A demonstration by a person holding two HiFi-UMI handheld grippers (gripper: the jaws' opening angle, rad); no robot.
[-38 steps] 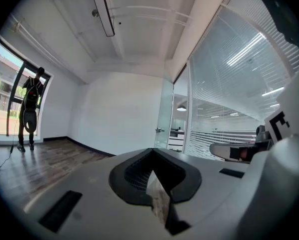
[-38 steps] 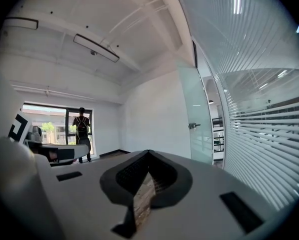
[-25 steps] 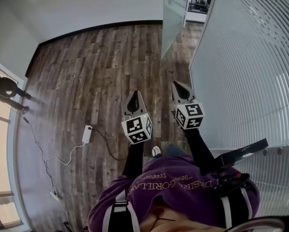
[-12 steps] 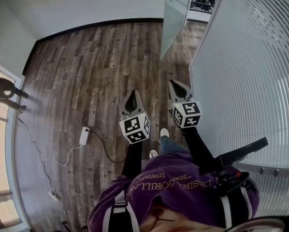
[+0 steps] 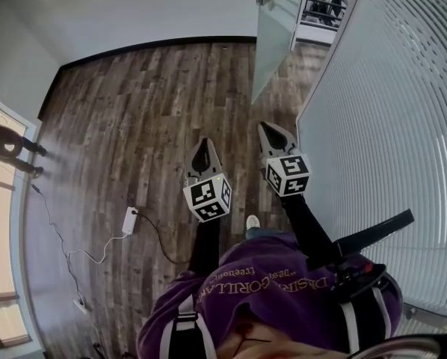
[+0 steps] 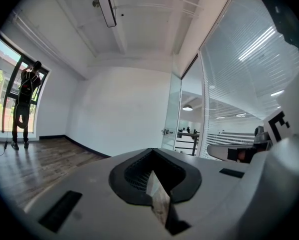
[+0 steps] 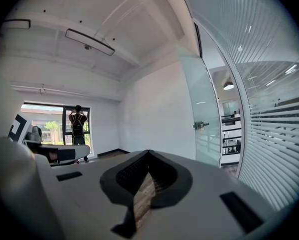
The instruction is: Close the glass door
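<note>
We hold left gripper (image 5: pixel 203 143) and right gripper (image 5: pixel 265 128) short of the open glass door (image 5: pixel 272 47), jaws closed, empty, for pushing.

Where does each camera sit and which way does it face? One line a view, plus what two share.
Head view: on the person's head, looking steeply down at the wooden floor; shows left tongs, right tongs, sleeves, purple top.
Left gripper view: on the left tongs, looking along shut jaws towards the glass door; right tongs at right.
Right gripper view: on the right tongs, along shut jaws towards that door; left tongs at left.
Shared: both gripper views show the person at the window.
</note>
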